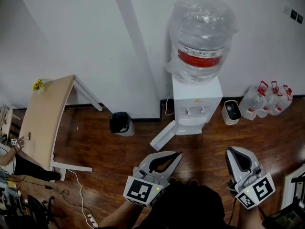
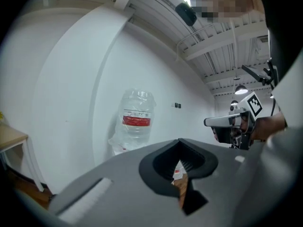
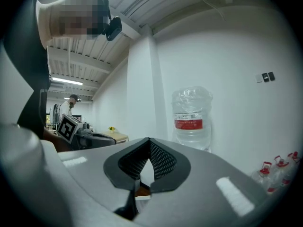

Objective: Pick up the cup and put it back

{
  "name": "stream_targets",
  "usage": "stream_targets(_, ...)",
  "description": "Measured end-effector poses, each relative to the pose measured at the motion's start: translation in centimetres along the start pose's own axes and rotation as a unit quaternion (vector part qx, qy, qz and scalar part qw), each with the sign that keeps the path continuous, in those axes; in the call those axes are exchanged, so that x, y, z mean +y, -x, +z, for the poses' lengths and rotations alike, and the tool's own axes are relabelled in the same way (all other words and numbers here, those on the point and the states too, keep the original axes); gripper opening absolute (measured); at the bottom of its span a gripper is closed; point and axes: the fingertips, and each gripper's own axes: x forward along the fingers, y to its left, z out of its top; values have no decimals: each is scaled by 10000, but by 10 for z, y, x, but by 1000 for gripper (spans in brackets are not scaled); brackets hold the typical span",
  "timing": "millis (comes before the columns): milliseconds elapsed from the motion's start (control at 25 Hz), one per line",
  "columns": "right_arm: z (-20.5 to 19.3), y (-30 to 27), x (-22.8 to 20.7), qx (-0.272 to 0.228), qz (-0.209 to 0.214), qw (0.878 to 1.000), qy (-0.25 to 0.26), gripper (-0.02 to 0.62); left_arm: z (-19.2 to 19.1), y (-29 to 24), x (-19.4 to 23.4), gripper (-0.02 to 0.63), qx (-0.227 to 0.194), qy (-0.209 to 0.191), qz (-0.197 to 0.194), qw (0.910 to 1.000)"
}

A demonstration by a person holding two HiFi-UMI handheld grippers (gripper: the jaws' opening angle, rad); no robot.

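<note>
Wooden floor [image 1: 119,156] under white dispenser [image 1: 196,104] with plastic-wrapped water jug [image 1: 202,37]

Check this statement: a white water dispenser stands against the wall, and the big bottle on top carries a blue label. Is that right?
No: the big bottle carries a red label, not a blue one; the head view shows it. The rest holds.

Person [image 1: 13,162] at desk [image 1: 45,116] cut by left edge; dispenser taps [image 1: 194,111] too small.
</note>
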Motion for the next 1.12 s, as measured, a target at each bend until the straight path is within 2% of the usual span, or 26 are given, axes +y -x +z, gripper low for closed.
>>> stream_targets(160,-18,-13,-11,-10,-296,9996,11,0,-11,-14,-6,2,-97,-21,-245,9996)
stream_targets(360,-33,-26,-34,40,5,9999,-163,0,-23,-43,-9,2,42,16,-30,10000)
stream_targets(480,-38,-27,-49,71,151,9998,-122,0,-29,-56,-17,2,9,96,-69,9999)
stream_targets(600,-47,-29,-68,113,237,9996,-74,0,-36,-70,-13,2,63,51,214,9997)
stream_targets(720,-62,-37,-90,115,107,9998,-79,0,-45,-83,-8,2,-73,-57,483,9988)
stream_targets(800,-75,-46,-91,140,214,9996,-96,0,-57,-90,-13,2,-150,-150,473,9987)
stream_targets(920,-95,-59,-85,193,485,9986,-29,0,-84,-99,-13,2,-42,-117,344,9993)
stream_targets(1120,-139,-77,-90,299,454,9984,-129,0,-116,-103,7,2,-179,136,381,9990)
